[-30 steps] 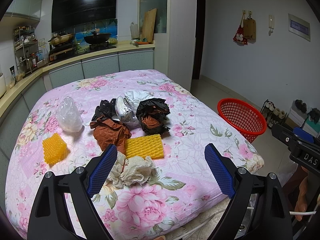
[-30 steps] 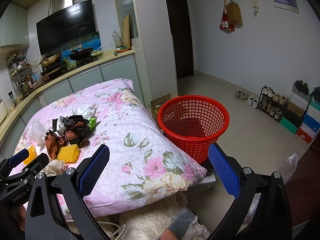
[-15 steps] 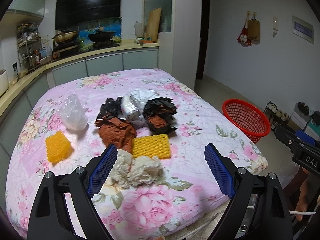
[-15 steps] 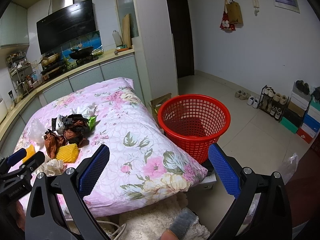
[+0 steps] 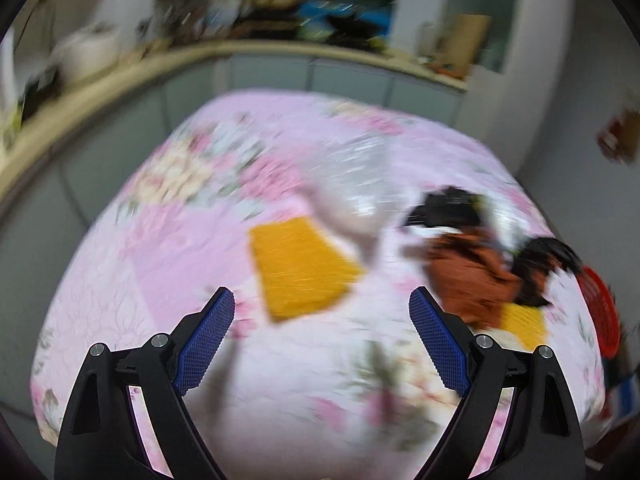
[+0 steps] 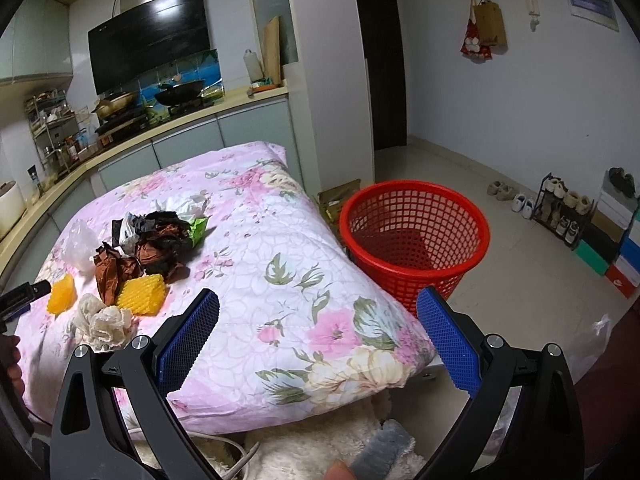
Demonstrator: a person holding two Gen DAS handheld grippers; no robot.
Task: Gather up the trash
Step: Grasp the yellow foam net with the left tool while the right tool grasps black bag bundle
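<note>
Left hand-held gripper, jaws wide apart and empty, above the floral surface; orange foam net just ahead between its fingers. Right hand-held gripper, likewise spread and empty; red basket ahead-right on the floor, crumpled trash pile ahead-left

The bed is viewed closely and steeply from above by the blurred left wrist camera. From farther right, the bed and red basket are taken in; the trash pile is shared.
</note>
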